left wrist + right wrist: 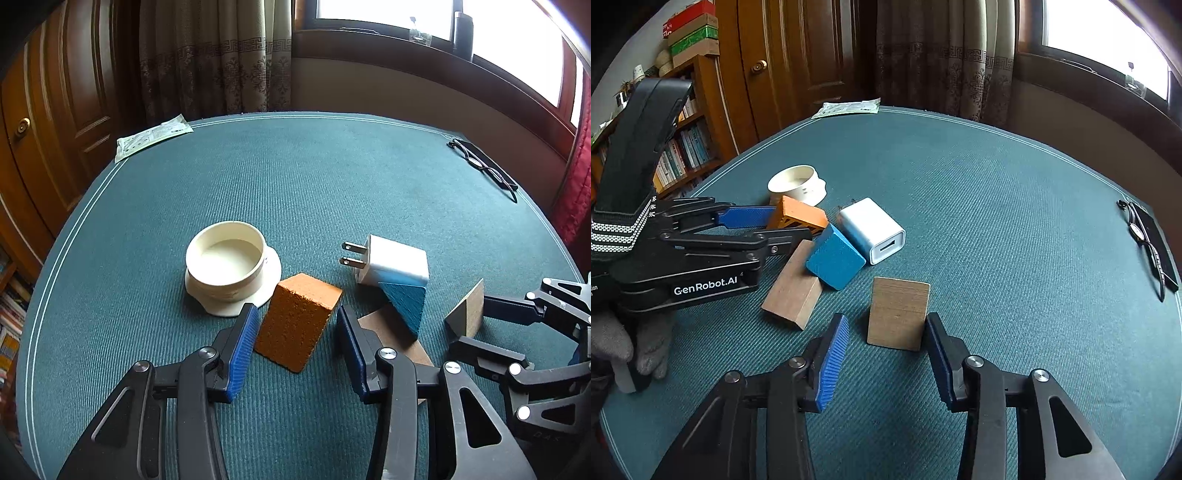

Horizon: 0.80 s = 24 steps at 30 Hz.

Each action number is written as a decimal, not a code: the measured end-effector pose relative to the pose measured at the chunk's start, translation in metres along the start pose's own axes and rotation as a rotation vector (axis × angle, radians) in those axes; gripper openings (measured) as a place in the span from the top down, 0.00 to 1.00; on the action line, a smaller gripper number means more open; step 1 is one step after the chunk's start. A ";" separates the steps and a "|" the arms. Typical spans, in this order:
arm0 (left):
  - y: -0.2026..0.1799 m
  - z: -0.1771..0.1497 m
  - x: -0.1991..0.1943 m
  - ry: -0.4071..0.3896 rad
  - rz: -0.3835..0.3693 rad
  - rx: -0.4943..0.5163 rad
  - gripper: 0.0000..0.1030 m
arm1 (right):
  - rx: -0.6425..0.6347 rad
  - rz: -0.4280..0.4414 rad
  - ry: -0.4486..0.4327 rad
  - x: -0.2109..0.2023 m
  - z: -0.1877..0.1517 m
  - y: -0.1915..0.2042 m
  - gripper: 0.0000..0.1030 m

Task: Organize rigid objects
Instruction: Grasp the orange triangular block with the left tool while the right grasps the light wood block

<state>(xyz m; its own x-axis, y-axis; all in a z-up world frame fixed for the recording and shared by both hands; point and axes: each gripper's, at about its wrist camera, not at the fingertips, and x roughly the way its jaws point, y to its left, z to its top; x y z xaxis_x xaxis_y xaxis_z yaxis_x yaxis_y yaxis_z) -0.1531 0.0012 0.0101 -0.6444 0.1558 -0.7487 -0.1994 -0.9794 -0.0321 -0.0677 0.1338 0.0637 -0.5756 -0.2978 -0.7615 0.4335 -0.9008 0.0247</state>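
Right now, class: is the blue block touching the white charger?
Touching. In the right wrist view the blue block leans against the white charger with no gap; the left wrist view shows the same contact.

A paper leaflet (151,137) is lying at the counter's (332,177) far edge; glasses (1145,236) are resting near a curtain (214,55).

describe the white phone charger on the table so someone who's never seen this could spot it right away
On the round green-covered table, look near the middle, just right of the cream round container. The white charger lies on its side against the blue block. It alone is glossy white, with two metal prongs and a USB slot.
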 end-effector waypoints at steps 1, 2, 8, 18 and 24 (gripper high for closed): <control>0.000 0.000 0.000 0.001 0.003 -0.001 0.56 | 0.014 -0.011 -0.001 0.002 0.002 -0.001 0.60; -0.001 0.000 0.000 0.001 0.006 -0.002 0.56 | 0.014 -0.011 -0.001 0.002 0.002 -0.001 0.60; -0.002 0.003 0.002 0.001 0.014 -0.003 0.56 | 0.041 -0.094 -0.008 0.007 0.008 0.003 0.63; -0.002 0.005 0.000 -0.015 0.000 -0.032 0.66 | 0.094 -0.142 -0.014 0.003 0.004 0.001 0.70; -0.005 -0.002 -0.007 -0.021 -0.003 -0.029 0.66 | 0.126 -0.171 -0.014 -0.003 -0.003 -0.003 0.70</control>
<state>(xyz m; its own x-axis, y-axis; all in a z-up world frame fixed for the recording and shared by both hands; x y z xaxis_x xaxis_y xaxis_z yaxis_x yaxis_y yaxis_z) -0.1462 0.0048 0.0142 -0.6593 0.1613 -0.7343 -0.1799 -0.9822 -0.0541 -0.0654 0.1379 0.0641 -0.6431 -0.1402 -0.7528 0.2389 -0.9708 -0.0233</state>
